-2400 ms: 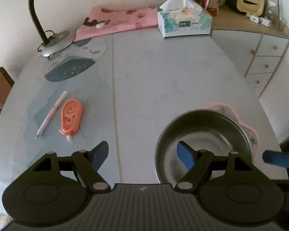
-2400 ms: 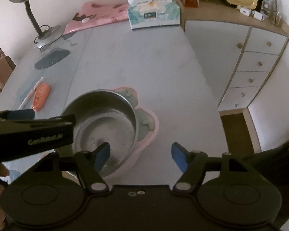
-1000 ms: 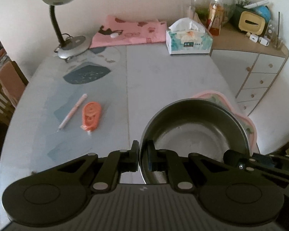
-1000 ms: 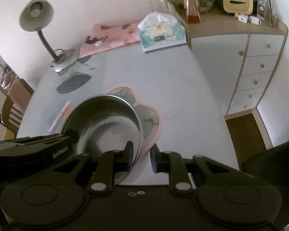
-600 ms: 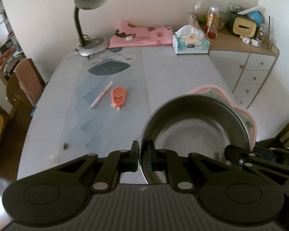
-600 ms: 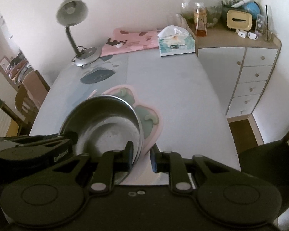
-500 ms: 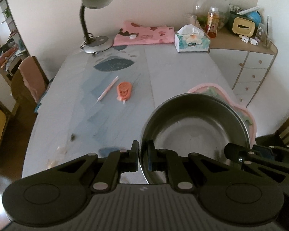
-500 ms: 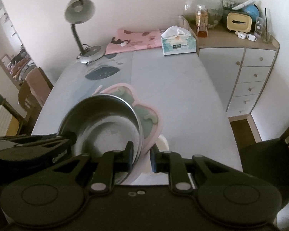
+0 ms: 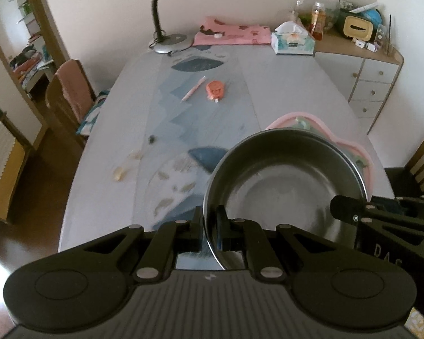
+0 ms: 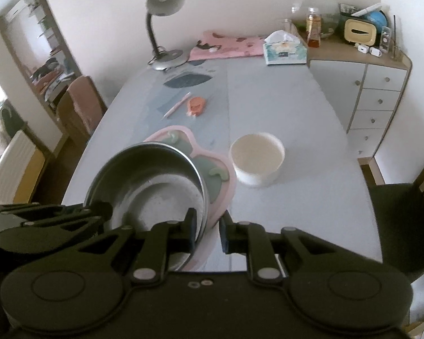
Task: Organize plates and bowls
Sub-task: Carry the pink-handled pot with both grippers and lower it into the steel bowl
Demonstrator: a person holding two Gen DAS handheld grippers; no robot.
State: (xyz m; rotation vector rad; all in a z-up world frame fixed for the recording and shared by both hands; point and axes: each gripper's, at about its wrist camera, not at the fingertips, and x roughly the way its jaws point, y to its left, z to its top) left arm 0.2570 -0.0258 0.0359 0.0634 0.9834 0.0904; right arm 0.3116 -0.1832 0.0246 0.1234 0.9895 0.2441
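**Bowl and plate carried as 1 stack, white bowl waiting to the right**

We hold the stack with both tools. Our left tool (image 9: 210, 227) is clenched on the near-left rim of the steel bowl (image 9: 285, 180), 1 finger inside the wall and 1 outside. Our right tool (image 10: 207, 230) grips the opposite side, its jaws clamped over both the bowl's rim and the edge of the pink plate (image 10: 222, 182) beneath it. The bowl sits in the plate, and the pair appears to hang above the desk (image 10: 282, 104) rather than rest on it, tilted slightly toward us.

The relation that matters next: the white bowl (image 10: 257, 162) stands on the desk just beside the stack, off its right edge and a little farther from us. It lies ahead and to the right of the right tool, so that hand is the nearer one; the left tool sits on the far side of the stack from it. The white bowl is round, so it offers no long axis to align with. We judge that any stacking means bringing the carried pair across to that side, or setting it down first to free a tool.

Counted: 2 bowls, 1 steel and 1 white; 1 plate; 2 tools, both occupied. Also on the desk: 1 pen (image 10: 176, 108), 1 orange tape dispenser (image 10: 196, 106), 1 lamp (image 10: 162, 28), 1 tissue box (image 10: 284, 50) and 1 pink cloth (image 10: 226, 46).
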